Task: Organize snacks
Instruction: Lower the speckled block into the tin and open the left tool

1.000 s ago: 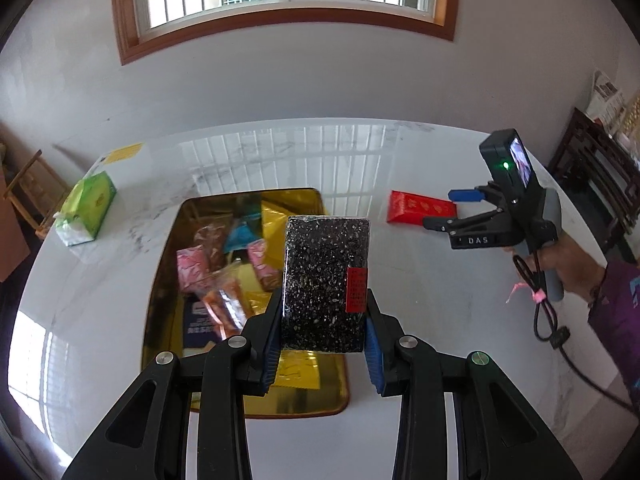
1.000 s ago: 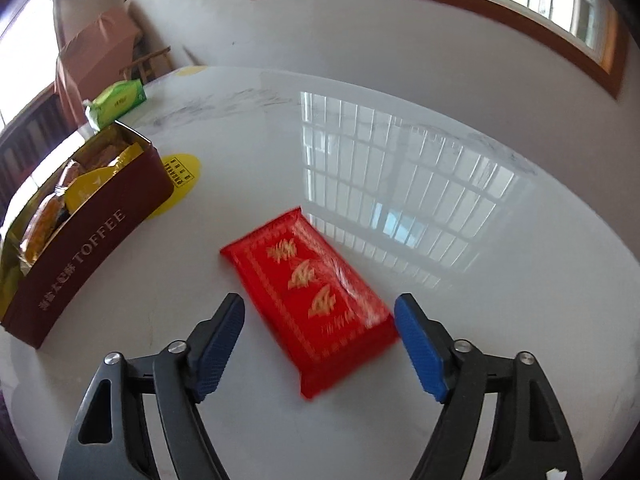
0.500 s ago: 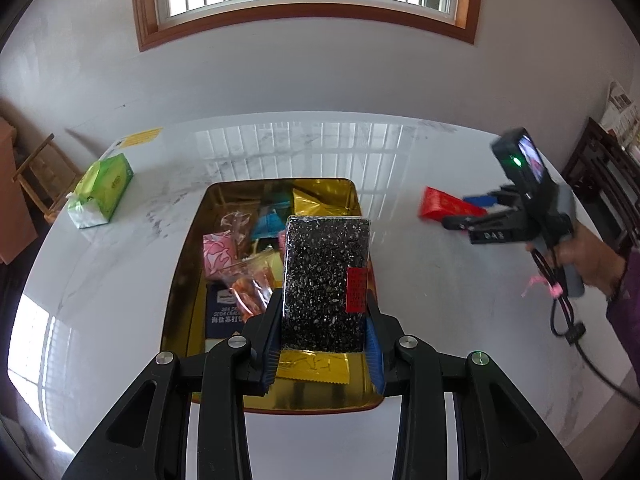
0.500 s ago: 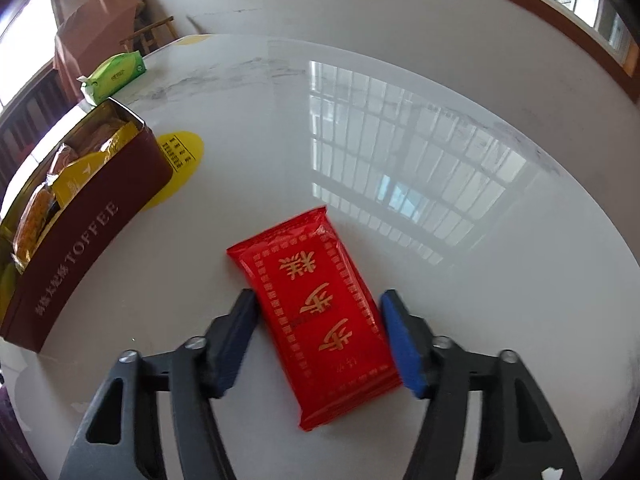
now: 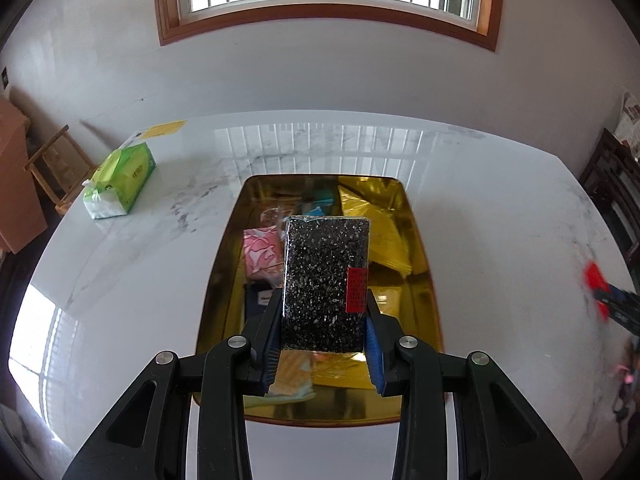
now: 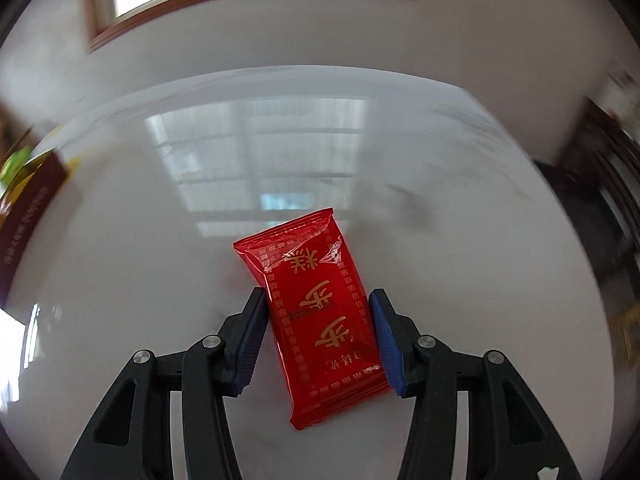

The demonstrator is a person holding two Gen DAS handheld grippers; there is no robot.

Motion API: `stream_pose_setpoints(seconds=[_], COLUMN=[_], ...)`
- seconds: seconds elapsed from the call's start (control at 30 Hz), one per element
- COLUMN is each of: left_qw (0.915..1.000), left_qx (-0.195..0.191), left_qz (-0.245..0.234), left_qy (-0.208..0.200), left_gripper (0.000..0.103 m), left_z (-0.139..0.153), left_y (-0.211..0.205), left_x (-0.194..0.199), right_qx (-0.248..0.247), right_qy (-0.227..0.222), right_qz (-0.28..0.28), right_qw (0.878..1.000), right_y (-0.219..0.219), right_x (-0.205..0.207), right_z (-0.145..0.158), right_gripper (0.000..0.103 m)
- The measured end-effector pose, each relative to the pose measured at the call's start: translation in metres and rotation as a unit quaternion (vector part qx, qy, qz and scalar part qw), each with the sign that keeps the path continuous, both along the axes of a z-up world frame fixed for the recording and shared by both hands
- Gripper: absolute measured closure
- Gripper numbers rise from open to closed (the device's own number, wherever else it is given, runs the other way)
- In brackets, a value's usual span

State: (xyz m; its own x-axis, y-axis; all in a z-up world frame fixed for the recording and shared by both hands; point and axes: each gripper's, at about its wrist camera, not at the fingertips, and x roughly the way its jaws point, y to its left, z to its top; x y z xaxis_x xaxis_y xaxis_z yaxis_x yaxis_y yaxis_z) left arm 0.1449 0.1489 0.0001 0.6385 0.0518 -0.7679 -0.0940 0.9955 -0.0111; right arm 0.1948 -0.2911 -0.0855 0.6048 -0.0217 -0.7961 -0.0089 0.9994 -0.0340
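My left gripper [image 5: 323, 332] is shut on a black speckled snack block [image 5: 325, 280] with a red label and holds it above the gold-lined snack box [image 5: 224, 264]. The box holds several wrapped snacks, pink, yellow and blue. My right gripper [image 6: 318, 340] is shut on a red snack packet [image 6: 316, 304] with gold characters, held above the white table [image 6: 120, 280]. In the left wrist view the red packet [image 5: 594, 284] shows blurred at the far right edge. In the right wrist view the box's maroon side [image 6: 28, 216] shows at the left edge.
A green tissue pack [image 5: 122, 178] lies at the table's far left, near a yellow sticker [image 5: 164, 128]. A wooden chair [image 5: 52, 160] stands beyond the left edge and dark furniture [image 5: 616, 192] at the right. A wall with a window is behind.
My right gripper closed on the red packet and lifted it off the table, swinging right. My left gripper moved the black block over the middle of the box.
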Motion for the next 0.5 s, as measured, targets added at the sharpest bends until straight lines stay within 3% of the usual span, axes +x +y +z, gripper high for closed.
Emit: stream_pose_setpoints(seconds=[0.27, 0.5], left_qw=[1.0, 0.9999], left_qx=[0.007, 0.011], left_qz=[-0.002, 0.001], left_qy=[-0.005, -0.003], left_gripper=[0.066, 0.066], left_z=[-0.009, -0.014], left_y=[0.014, 0.027], left_x=[0.006, 0.021], right_qx=[0.018, 0.016], right_qy=[-0.015, -0.015], right_qz=[-0.103, -0.113], right_qw=[0.994, 0.993], right_y=[-0.073, -0.07], right_x=[-0.024, -0.019], right_z=[0.001, -0.001], right_gripper=[0.055, 0.055])
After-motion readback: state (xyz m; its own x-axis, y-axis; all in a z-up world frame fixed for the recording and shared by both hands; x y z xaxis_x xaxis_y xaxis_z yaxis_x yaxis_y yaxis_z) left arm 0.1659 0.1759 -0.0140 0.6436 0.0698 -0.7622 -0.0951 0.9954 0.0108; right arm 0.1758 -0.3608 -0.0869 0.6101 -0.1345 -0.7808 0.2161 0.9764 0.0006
